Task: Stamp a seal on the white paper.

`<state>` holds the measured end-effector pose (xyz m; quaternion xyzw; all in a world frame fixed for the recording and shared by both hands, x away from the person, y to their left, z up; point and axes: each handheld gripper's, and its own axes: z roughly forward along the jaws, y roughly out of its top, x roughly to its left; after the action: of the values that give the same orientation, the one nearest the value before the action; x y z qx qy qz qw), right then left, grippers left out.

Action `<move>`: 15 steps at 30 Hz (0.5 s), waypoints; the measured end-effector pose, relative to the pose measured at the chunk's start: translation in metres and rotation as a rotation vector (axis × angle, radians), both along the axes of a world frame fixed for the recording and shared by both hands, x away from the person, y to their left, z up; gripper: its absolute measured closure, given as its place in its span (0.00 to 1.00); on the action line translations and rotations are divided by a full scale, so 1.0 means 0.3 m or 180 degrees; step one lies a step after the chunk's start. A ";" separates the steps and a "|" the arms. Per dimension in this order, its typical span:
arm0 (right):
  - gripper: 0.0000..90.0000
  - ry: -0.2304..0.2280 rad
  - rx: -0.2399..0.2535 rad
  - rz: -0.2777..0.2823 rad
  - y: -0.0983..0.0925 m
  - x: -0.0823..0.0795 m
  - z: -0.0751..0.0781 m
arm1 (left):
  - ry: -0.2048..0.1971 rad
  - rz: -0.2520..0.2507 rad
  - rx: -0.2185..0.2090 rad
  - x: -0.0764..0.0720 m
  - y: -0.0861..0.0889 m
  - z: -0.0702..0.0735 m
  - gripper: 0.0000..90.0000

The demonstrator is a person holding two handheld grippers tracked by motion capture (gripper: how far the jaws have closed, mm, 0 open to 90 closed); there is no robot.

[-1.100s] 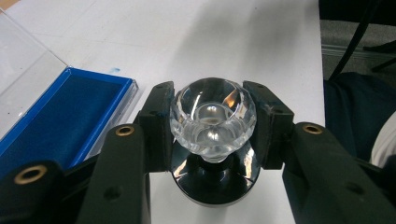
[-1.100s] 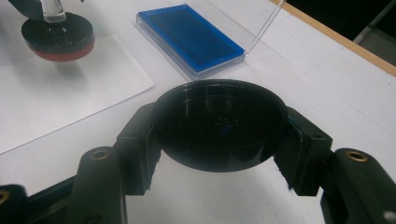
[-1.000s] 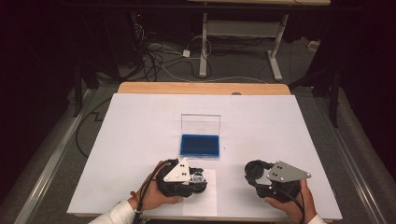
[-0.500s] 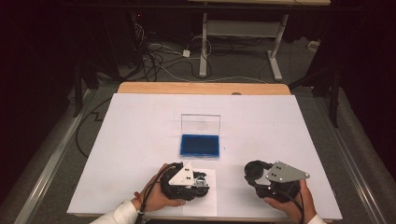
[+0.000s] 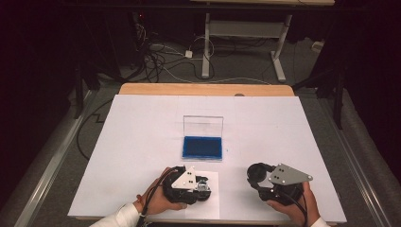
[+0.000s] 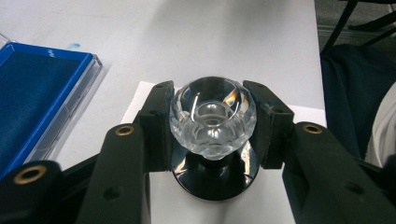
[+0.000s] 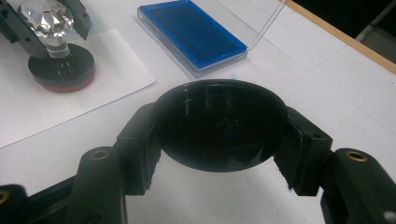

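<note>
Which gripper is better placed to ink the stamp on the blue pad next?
Left: the left gripper already clamps the stamp, beside the ink pad. The right gripper holds the black cap.

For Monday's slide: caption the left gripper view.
Hand-held gripper clamping a clear faceted crystal-knobbed stamp on white paper, beside a blue ink pad.

High view overhead facing forward, both gripper views close, sharing the blue ink pad (image 5: 203, 147).
</note>
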<state>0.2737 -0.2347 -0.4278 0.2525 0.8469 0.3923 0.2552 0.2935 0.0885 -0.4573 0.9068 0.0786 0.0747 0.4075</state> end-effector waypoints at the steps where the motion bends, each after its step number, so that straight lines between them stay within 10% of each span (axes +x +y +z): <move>1: 0.43 0.0001 -0.0002 -0.0002 0.000 0.000 0.000 | -0.0010 0.0002 0.0006 -0.002 0.000 0.000 0.61; 15: 0.43 0.0009 -0.0016 0.0010 0.003 -0.002 -0.001 | -0.0014 -0.0015 0.0007 0.000 0.004 -0.004 0.61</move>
<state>0.2731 -0.2338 -0.4282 0.2510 0.8486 0.3903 0.2541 0.2933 0.0897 -0.4585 0.9072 0.0754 0.0758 0.4068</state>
